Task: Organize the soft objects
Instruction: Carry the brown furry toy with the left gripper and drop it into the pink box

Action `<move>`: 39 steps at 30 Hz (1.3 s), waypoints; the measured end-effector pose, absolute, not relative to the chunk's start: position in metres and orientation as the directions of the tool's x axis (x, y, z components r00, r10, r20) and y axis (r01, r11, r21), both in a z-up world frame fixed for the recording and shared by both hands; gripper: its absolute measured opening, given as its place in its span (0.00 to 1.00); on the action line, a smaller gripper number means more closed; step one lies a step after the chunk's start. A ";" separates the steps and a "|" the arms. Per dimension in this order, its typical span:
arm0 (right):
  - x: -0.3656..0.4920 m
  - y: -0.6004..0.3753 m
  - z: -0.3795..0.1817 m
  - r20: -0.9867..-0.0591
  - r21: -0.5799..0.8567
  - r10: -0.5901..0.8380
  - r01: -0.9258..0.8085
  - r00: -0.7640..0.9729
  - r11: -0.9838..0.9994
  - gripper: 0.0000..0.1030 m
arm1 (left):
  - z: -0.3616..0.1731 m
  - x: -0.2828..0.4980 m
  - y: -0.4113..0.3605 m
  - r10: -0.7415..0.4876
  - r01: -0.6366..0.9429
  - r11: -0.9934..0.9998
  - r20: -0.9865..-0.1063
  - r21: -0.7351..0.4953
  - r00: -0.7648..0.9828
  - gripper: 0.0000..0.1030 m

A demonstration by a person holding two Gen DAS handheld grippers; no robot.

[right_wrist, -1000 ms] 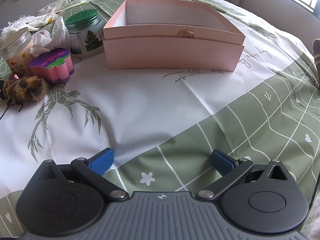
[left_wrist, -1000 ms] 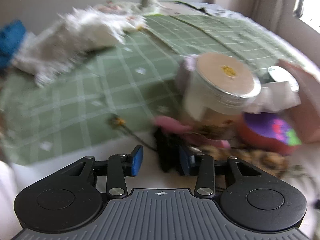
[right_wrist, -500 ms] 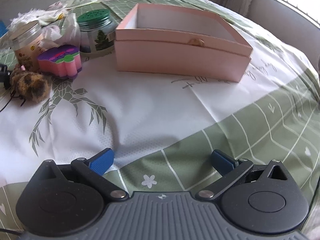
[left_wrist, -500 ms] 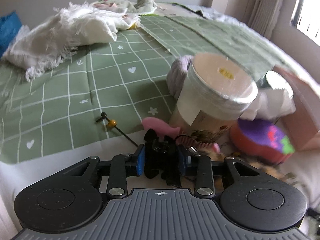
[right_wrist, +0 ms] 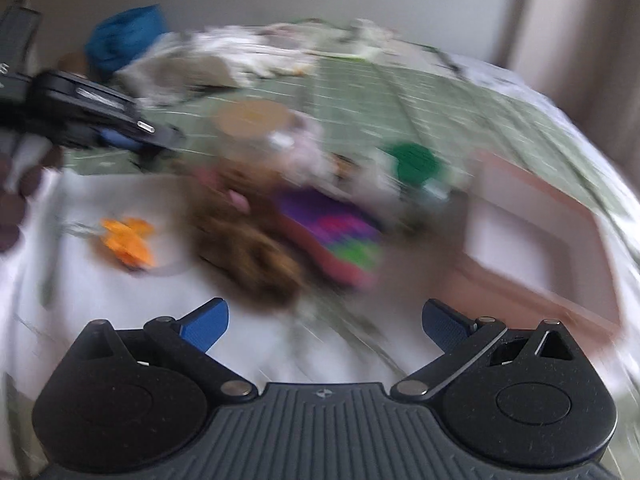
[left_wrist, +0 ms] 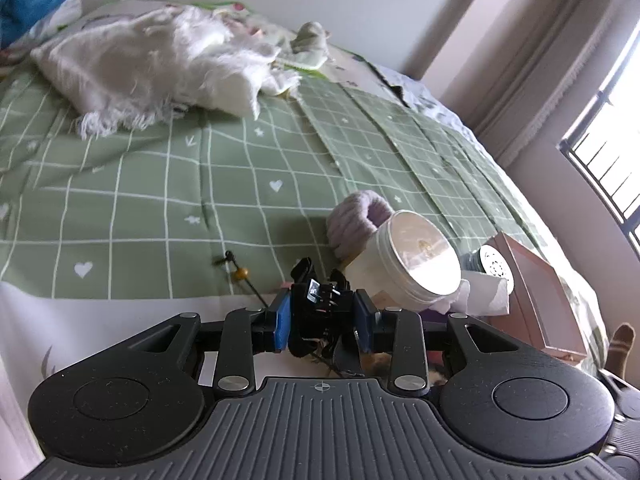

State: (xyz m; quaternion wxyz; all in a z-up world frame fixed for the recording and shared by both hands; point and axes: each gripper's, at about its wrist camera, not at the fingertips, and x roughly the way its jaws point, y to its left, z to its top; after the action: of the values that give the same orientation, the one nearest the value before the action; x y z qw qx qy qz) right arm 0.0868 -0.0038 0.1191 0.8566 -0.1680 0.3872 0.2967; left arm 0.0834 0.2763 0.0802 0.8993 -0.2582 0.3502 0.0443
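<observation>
The left gripper (left_wrist: 323, 320), clamped on a small black tangled object (left_wrist: 320, 308), has lifted off the green checked bedspread (left_wrist: 160, 200) since earlier; its orientation is unclear. The right gripper (right_wrist: 325, 322) stays spread apart.

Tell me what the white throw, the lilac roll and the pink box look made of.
White throw: fluffy woven fabric, matte, with frayed fringe edges. Lilac roll: fuzzy plush or knit, going by its ribbed, soft surface. Pink box: probably cardboard, with thin flat matte walls.
</observation>
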 end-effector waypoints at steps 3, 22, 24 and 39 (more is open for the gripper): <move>0.102 0.043 0.112 -0.774 -0.055 0.418 -0.708 0.476 0.704 0.92 | 0.080 0.082 0.283 -0.102 -0.277 0.847 -0.649 -0.454 0.754 0.35; 0.117 0.075 0.176 -0.785 0.045 0.492 -0.757 0.376 0.651 0.15 | 0.076 0.074 0.304 -0.063 -0.325 0.791 -0.598 -0.518 0.799 0.35; 0.114 0.060 0.211 -0.744 0.037 0.526 -0.761 0.411 0.647 0.15 | 0.086 0.070 0.301 -0.064 -0.301 0.800 -0.574 -0.518 0.816 0.35; 0.130 -0.052 0.399 -0.420 0.187 0.738 -0.745 0.529 0.641 0.15 | 0.232 0.075 0.226 -0.179 -0.033 0.890 -0.415 -0.454 0.892 0.35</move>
State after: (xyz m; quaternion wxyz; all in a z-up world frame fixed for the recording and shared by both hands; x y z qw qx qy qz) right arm 0.1300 -0.0518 0.3994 0.8744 -0.0078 0.2362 0.4239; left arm 0.0750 0.2258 0.2318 0.9448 -0.2311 0.2292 -0.0386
